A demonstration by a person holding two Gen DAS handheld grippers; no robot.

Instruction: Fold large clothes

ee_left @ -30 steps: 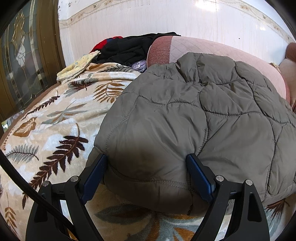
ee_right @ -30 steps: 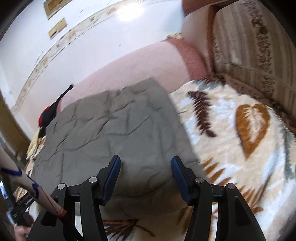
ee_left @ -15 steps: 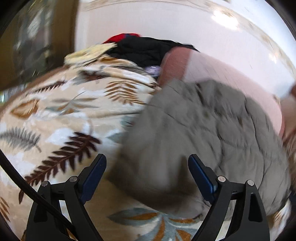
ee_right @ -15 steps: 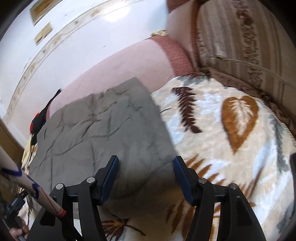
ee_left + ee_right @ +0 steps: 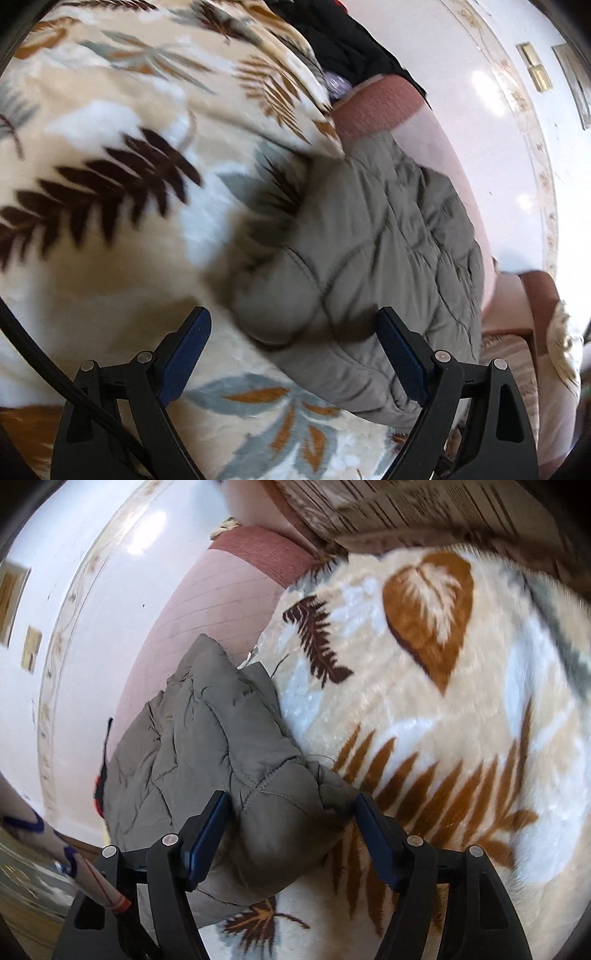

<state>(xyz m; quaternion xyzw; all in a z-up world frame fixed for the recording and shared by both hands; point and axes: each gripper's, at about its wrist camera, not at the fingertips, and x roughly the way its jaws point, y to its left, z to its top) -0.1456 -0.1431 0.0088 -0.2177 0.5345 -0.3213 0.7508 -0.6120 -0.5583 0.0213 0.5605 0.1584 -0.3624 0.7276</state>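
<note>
Both cameras have swung and tilted since a second ago, and the grey quilted jacket [image 5: 376, 266] [image 5: 221, 753] now looks bunched narrower on the leaf-print blanket [image 5: 110, 206] [image 5: 443, 701], its far end against the pink sofa back [image 5: 207, 602]. Left gripper [image 5: 293, 354] and right gripper [image 5: 291, 830] both gape wide, released, straddling the jacket's near edge.

Matt quilted cloth jacket [image 5: 373, 258] on a plush, fuzzy leaf-print blanket [image 5: 443, 720]
</note>
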